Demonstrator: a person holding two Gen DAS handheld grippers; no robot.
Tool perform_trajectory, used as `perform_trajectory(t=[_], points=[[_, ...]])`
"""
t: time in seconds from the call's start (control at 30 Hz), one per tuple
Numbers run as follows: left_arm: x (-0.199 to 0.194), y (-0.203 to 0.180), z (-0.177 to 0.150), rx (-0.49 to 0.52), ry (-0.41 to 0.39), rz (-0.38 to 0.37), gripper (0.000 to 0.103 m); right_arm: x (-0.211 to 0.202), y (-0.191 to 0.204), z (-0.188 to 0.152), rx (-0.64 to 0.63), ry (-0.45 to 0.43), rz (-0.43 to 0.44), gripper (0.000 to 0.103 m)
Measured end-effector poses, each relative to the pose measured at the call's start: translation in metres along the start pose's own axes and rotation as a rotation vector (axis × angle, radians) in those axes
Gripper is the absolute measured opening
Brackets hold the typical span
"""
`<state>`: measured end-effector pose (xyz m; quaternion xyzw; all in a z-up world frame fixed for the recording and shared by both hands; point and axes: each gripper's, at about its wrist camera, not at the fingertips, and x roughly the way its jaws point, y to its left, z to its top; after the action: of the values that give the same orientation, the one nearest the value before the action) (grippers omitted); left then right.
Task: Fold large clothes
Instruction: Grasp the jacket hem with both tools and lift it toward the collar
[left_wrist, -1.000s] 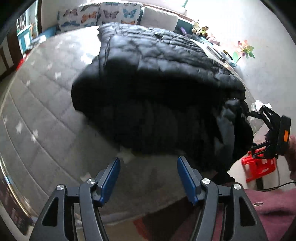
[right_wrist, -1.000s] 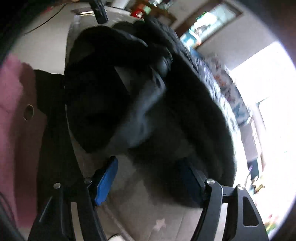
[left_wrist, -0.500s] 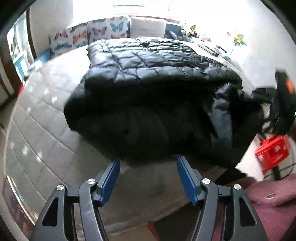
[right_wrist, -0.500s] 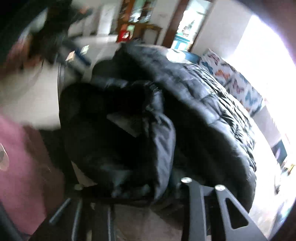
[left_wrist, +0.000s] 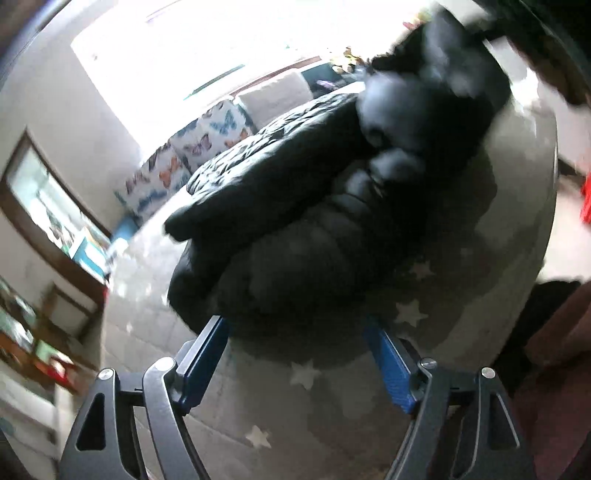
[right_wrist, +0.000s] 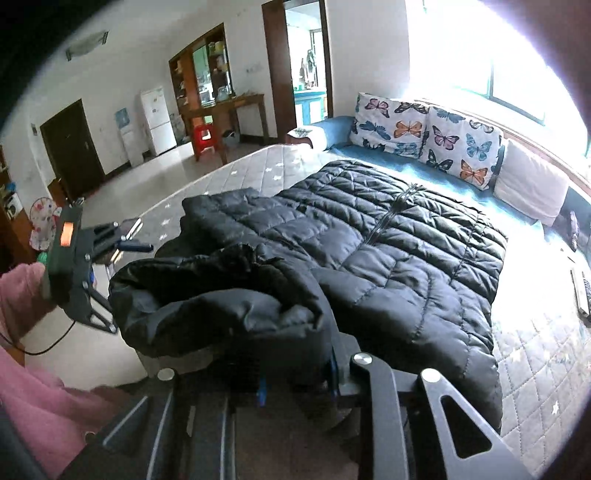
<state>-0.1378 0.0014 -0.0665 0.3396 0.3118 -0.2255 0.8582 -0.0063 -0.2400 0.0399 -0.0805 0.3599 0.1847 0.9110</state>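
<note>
On the quilted mattress (right_wrist: 535, 354), the right gripper (right_wrist: 295, 384) pinches the black puffer coat's (right_wrist: 388, 258) hood; the left gripper (left_wrist: 295, 350) hovers spread, empty. No legible writing.

Left gripper (left_wrist: 297, 354): blue-padded fingers (left_wrist: 203, 360) spread wide apart, nothing between the jaws. Right gripper (right_wrist: 295, 384): jaws drawn close together, dark quilted fabric pinched between them. In the right wrist view the left gripper (right_wrist: 127, 236) is held out level, tips parted.
</note>
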Motion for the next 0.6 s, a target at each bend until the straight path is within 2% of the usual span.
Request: perform_trajectory(t=[0.13, 0.2, 0.27, 0.37, 0.6], points=[[0.019, -0.008, 0.006, 0.076, -0.023, 0.081, 0.082, 0.002, 0.001, 0.002, -0.004, 0.0, -0.017, 0.026], [0.026, -0.003, 0.009, 0.081, -0.038, 0.115, 0.072, 0.002, 0.003, 0.0, -0.006, 0.003, -0.024, 0.026], [0.024, 0.003, 0.01, 0.07, -0.065, 0.091, 0.055, -0.001, 0.005, -0.005, -0.005, -0.001, -0.033, 0.024], [0.018, 0.008, 0.009, 0.049, -0.082, 0.087, 0.044, -0.007, 0.009, -0.011, 0.0, -0.017, -0.046, 0.023], [-0.007, 0.007, 0.001, -0.027, -0.104, 0.023, 0.039, -0.028, 0.022, -0.034, 0.003, -0.058, -0.061, 0.02]])
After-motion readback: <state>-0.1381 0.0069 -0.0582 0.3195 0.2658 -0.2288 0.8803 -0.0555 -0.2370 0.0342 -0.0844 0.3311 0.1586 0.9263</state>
